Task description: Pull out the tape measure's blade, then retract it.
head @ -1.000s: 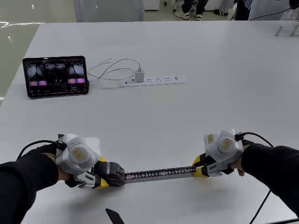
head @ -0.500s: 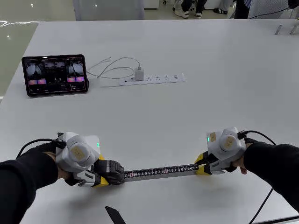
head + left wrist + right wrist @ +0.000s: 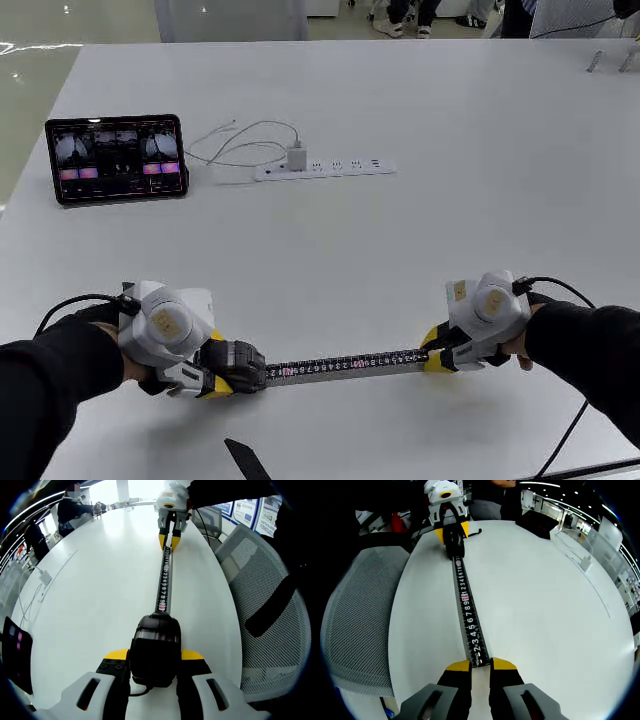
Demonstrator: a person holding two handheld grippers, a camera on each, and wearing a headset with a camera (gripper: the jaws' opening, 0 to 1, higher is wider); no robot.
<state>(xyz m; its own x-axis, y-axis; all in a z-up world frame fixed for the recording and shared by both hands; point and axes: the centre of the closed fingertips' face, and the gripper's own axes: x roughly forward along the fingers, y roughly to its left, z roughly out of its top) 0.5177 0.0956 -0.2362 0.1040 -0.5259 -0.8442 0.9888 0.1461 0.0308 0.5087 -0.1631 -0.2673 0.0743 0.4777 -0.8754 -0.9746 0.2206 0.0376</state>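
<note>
On the near side of the desk (image 3: 470, 170), well in front of the power strip (image 3: 325, 170), the tape measure (image 3: 237, 364) is lying with its blade (image 3: 467, 610) running out flat and straight across the surface. The left gripper (image 3: 155, 656) is sitting in front of the power strip and off to its left, and its jaws are clamping the black case from both sides. The right gripper (image 3: 474, 666) is working in front of the power strip and off to its right, with its jaws clenched on the blade's free end.

Against a second ago, the right gripper is now standing a little farther to the right of the power strip. The left gripper and the case are keeping almost the same place relative to it. As a result, more of the numbered blade is showing between the two grippers. The head camera is drifting only slightly, so this is a true move of the right gripper.

That suggests the pulling-out half of the task is going on or nearing its end, while the retraction is not yet starting. The next step is probably calling for the right gripper to travel back toward the case with the tip held. That way the spring would be drawing the blade in steadily instead of snapping it home.
</note>
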